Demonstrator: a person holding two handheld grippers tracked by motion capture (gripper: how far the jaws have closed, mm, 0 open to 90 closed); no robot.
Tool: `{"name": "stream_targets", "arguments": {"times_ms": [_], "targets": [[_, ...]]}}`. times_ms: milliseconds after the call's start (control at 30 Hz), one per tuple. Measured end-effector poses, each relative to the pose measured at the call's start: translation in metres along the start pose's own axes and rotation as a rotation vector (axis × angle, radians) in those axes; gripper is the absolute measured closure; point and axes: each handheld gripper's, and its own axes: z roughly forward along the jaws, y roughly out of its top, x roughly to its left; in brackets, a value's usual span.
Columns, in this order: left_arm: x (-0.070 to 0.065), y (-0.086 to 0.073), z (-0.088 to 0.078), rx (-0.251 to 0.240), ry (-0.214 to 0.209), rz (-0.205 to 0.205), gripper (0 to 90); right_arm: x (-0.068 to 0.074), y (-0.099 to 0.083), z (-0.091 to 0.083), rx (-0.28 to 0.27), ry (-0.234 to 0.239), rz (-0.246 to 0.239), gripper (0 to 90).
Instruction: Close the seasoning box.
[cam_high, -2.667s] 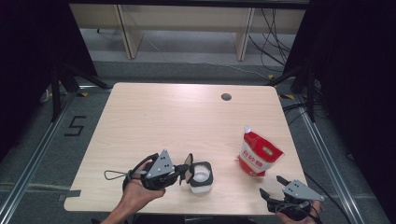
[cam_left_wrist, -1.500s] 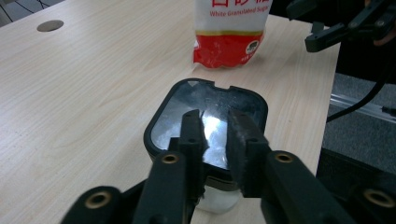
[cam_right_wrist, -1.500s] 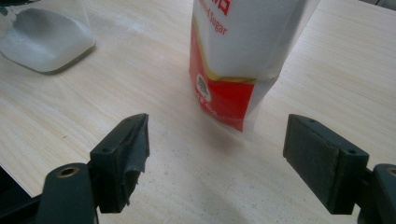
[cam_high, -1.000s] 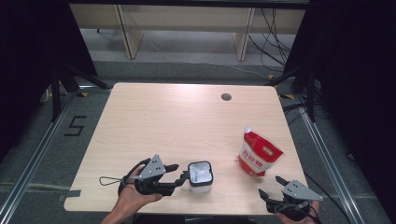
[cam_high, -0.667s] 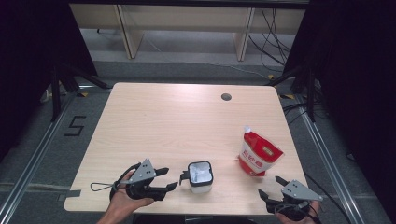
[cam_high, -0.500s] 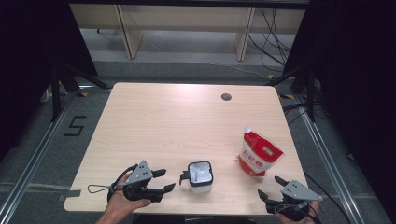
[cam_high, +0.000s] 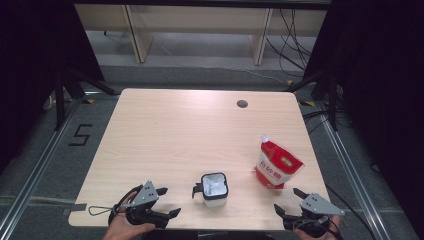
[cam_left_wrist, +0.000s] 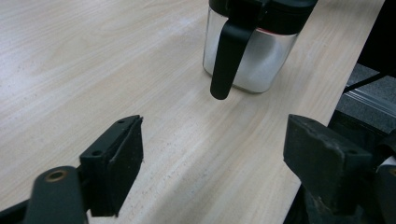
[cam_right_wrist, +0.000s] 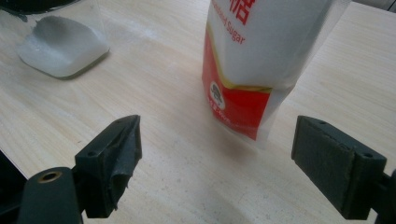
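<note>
High view: the left hand-held gripper (cam_high: 161, 201) sits lower left, jaws just opened wide and empty, clear of the jar (cam_high: 214, 188) at bottom centre of the counter (cam_high: 175, 130). The right hand-held gripper (cam_high: 292, 201), lower right, gapes empty below the sugar pouch (cam_high: 276, 163).

Left gripper view: the jar's handle (cam_left_wrist: 228, 58) faces the jaws, easy to take again.

Right gripper view: the pouch (cam_right_wrist: 261, 60) stands upright at top centre.

Jar (cam_high: 215, 188) near front edge, sugar bag (cam_high: 276, 164) to right.
</note>
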Motion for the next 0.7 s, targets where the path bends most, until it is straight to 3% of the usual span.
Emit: {"name": "stream_targets", "arguments": {"times_ms": [67,200,267,300,333,433,467,533,633,667,700], "targets": [[-0.002,-0.001,-0.002,0.000,-0.006,-0.006,18.9,-0.002,0.000,0.002,-0.013,0.007,-0.019,17.1],[-0.005,-0.004,-0.003,-0.007,-0.002,-0.014,18.9,-0.001,0.000,0.001,0.001,0.003,-0.007,17.1],[-0.004,-0.006,-0.002,0.008,0.013,0.001,19.6,0.000,-0.001,0.002,-0.005,-0.007,-0.001,17.2],[-0.002,-0.008,-0.003,0.049,0.049,0.032,19.8,-0.001,-0.001,0.003,-0.008,-0.001,-0.004,17.3],[-0.002,-0.008,-0.003,0.049,0.049,0.032,19.7,-0.003,-0.001,0.003,-0.011,-0.003,-0.029,17.3],[0.000,-0.010,-0.001,0.069,0.058,0.021,19.7,-0.003,-0.001,0.003,-0.007,0.003,-0.027,17.2],[0.000,-0.011,-0.001,0.071,0.058,0.016,19.7,0.000,-0.001,0.002,0.021,0.015,0.017,17.0],[0.000,-0.010,-0.001,0.080,0.056,0.026,19.7,-0.001,-0.002,0.003,0.013,-0.002,-0.012,16.9],[0.000,-0.011,-0.001,0.076,0.053,0.021,19.7,0.000,-0.002,0.003,0.033,0.010,0.000,16.8],[0.000,-0.011,-0.001,0.070,0.051,0.017,19.7,0.003,-0.002,0.002,0.051,0.007,0.044,16.8],[0.000,-0.010,-0.001,0.072,0.056,0.020,19.7,0.003,-0.002,0.002,0.051,0.005,0.038,16.8]]}}
